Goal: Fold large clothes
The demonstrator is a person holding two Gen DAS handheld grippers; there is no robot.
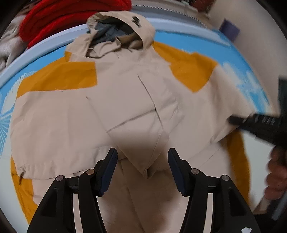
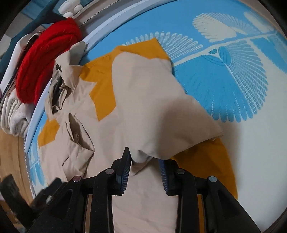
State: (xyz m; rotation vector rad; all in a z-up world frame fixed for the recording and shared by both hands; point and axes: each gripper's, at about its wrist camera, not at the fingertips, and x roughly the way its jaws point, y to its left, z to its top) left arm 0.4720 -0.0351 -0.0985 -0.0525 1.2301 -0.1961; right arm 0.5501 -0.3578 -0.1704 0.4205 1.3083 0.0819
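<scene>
A beige and mustard hooded jacket (image 1: 136,100) is spread flat on a bed covered by a blue and white sheet (image 2: 224,75), its hood toward a red garment (image 1: 59,16) at the bed's edge. The left gripper (image 1: 142,168) is held above the jacket's middle, fingers wide and empty. The right gripper (image 2: 145,164) is set narrow around a folded sleeve end, probably to carry it inward; whether the fabric is pinched cannot be told.

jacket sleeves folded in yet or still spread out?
Folded in: both beige sleeves lie across the hooded jacket body, one from each side.
</scene>
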